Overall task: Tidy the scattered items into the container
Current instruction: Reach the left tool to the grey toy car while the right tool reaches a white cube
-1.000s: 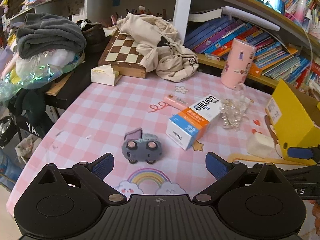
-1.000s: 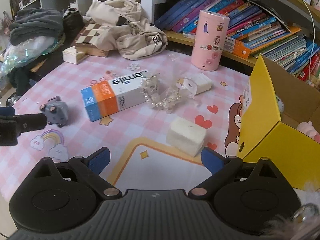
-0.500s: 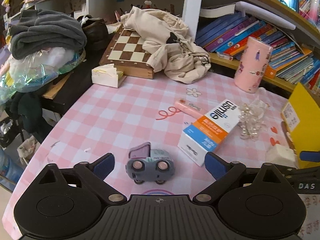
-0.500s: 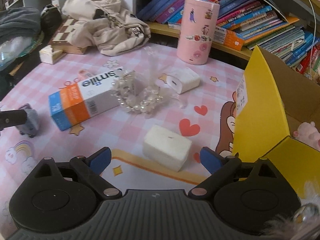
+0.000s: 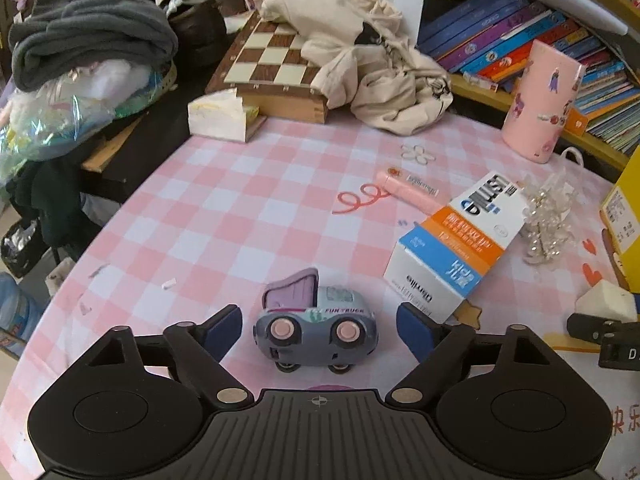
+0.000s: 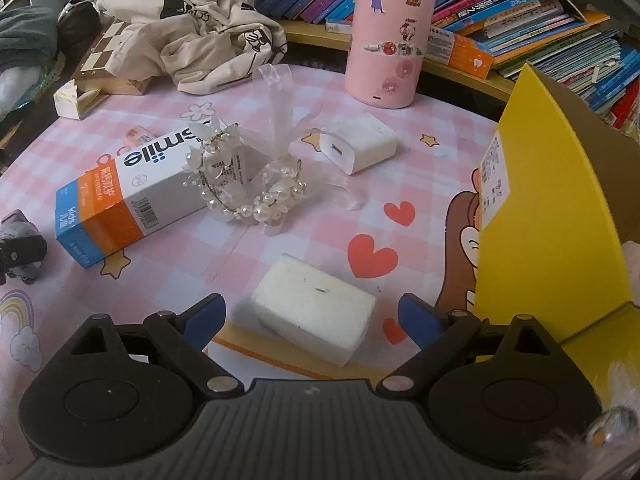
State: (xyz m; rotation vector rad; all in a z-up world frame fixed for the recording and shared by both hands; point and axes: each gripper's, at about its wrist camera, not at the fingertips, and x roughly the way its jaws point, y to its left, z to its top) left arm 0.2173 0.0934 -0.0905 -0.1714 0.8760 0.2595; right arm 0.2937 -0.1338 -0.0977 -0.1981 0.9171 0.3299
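Toy truck sits low centre of the left wrist view, right between the spread fingers of the left hand-held gripper, broadside on, long axis across the gap. Right hand-held gripper, also spread, flanks the white sponge block; yellow box stands at right of the pink desk.

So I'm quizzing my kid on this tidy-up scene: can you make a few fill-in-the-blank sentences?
1. Between the left gripper's open jaws sits a toy ____.
2. The right gripper frames a white ____.
3. The cardboard box is ____ outside.
4. The pearl bracelet leans on the ____ box.

Missing: truck; sponge; yellow; toothpaste
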